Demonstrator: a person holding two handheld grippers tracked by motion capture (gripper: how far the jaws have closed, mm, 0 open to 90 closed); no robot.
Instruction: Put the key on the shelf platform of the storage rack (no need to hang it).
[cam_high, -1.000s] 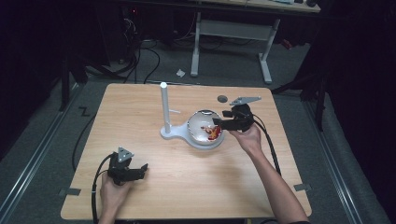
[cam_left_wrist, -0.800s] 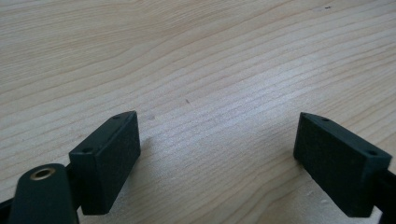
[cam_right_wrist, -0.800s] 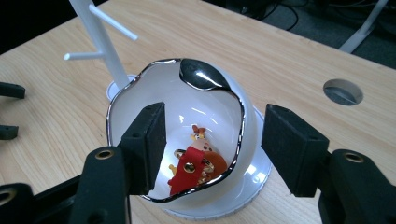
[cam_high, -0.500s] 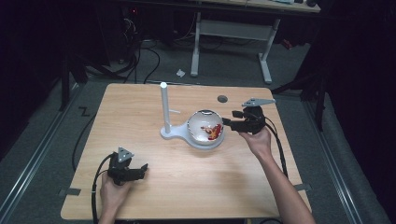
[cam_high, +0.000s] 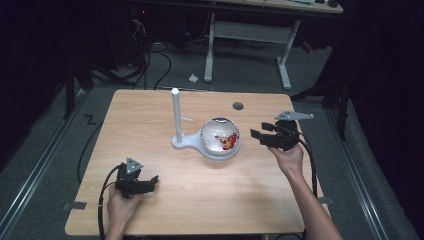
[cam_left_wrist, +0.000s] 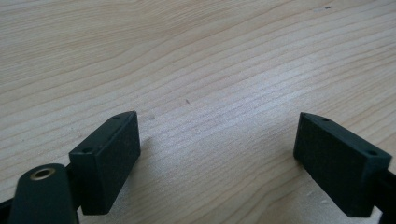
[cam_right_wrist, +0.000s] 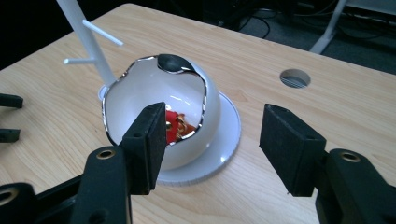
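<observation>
On the wooden bench the left claw rests low near the front left corner, well apart from the globe and to its front left. In the left gripper view its jaws stand wide open over bare wood grain, gripping nothing; whether the pads touch the bench is not clear.

The white stand rises just left of the globe: a thin upright post with short side pegs, joined to a round flat base on which the globe sits.

The globe is a glossy white ball near the middle of the bench, with a large ragged-edged opening rimmed in silver. Inside, red and gold pieces lie at the bottom; they are too small to identify, and the near jaw covers part of them in the right gripper view. A dark oval patch sits at the top edge of the opening; what it is cannot be told.

A round cable hole lies in the bench behind and right of the globe.

The right claw hovers just right of the globe, apart from it, jaws spread wide and empty, pointing toward the ball.
</observation>
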